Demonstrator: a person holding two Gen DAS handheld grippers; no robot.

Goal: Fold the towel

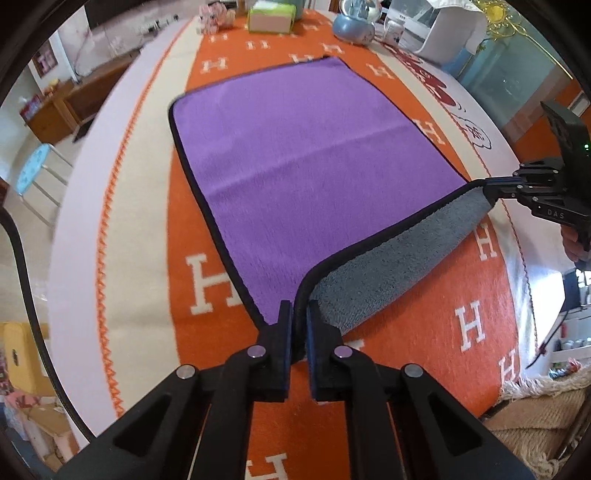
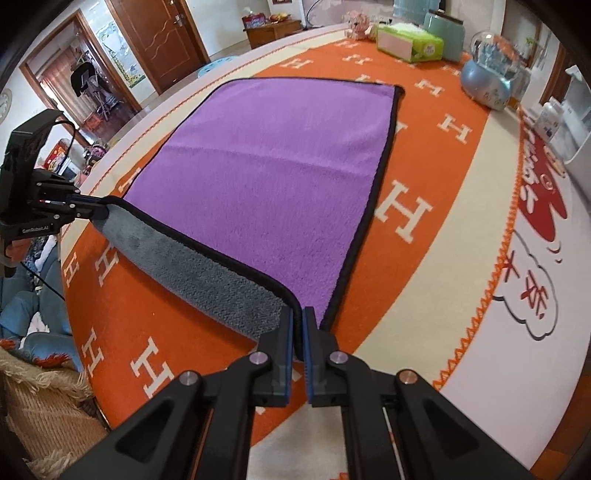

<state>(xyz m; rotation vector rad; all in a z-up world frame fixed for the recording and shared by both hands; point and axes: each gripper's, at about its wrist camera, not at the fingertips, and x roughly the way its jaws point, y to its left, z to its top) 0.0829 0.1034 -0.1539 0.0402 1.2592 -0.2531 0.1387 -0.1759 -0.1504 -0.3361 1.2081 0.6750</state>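
1. Orange cloth [image 1: 424, 295] patterned with white H letters covers the worktop in a lived-in room.
2. Purple towel [image 1: 303, 155] lies flat on it, long axis running away from both grippers.
3. Left gripper [image 1: 300, 314] is clamped on the towel's near left corner; right gripper [image 2: 298, 319] is clamped on the near right corner.
4. Near edge is raised between them, grey underside [image 2: 192, 266] showing.
5. Far edge lies straight ahead, equally distant from both grippers.
6. Beyond it stand a tissue box [image 2: 410, 42], a snow globe [image 2: 487, 81] and a pink toy [image 2: 356, 24], well apart from the towel.
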